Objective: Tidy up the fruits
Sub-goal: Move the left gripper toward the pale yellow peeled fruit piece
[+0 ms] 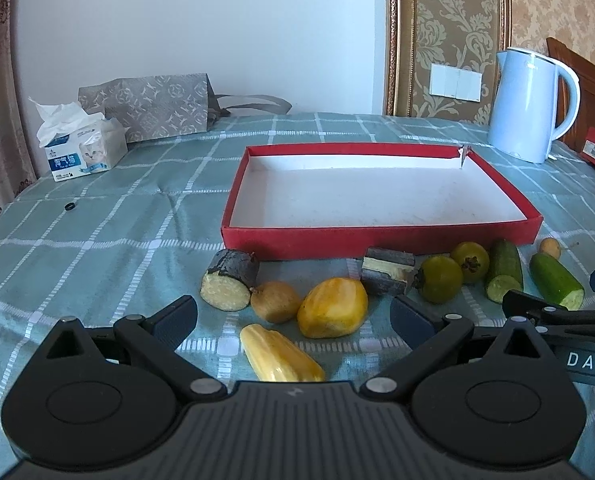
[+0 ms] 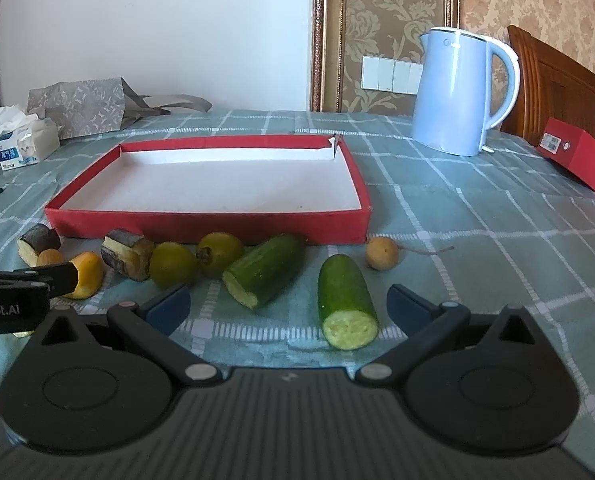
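The red tray (image 1: 377, 236) is lying empty mid-table on the checked cloth (image 1: 97, 240), its near wall just behind a row of produce. The left gripper (image 1: 293, 320) is hovering with jaws spread wide over two yellow fruit pieces (image 1: 333, 308). The right gripper (image 2: 289, 304) is gaping too, with one of two cucumber halves (image 2: 347, 300) lying between its fingers. Two green fruits (image 2: 173, 264), two dark-skinned chunks (image 1: 229, 280) and two small brown fruits (image 2: 379, 253) are filling the row. Bare cloth is stretching toward the left edge.
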`<state>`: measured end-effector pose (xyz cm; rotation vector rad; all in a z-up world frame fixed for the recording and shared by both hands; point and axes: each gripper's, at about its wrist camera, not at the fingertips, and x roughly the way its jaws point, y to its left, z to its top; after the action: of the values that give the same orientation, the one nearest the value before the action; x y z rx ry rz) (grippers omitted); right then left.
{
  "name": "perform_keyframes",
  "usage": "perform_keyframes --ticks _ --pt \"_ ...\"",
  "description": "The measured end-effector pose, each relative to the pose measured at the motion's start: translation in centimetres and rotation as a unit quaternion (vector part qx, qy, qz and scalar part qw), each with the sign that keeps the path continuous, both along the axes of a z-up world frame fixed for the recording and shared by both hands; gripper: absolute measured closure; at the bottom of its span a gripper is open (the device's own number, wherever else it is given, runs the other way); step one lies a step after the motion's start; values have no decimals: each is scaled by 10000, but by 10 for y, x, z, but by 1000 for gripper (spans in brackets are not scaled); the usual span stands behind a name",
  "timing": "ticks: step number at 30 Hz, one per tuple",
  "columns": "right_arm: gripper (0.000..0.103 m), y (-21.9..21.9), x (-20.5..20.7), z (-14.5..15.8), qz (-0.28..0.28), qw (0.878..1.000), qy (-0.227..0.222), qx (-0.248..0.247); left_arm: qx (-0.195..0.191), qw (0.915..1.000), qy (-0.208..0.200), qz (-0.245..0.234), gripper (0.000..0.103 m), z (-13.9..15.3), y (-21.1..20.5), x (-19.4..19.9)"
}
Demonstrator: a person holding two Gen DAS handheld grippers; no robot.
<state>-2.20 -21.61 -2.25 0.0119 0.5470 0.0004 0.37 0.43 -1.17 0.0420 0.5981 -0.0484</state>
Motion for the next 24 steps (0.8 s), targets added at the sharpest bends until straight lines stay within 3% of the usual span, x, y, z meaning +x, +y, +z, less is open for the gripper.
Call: perform_keyframes --ticks 24 --pt "0 3 0 -2 87 10000 -32 -14 21 10000 37 -63 0 -4 0 -1"
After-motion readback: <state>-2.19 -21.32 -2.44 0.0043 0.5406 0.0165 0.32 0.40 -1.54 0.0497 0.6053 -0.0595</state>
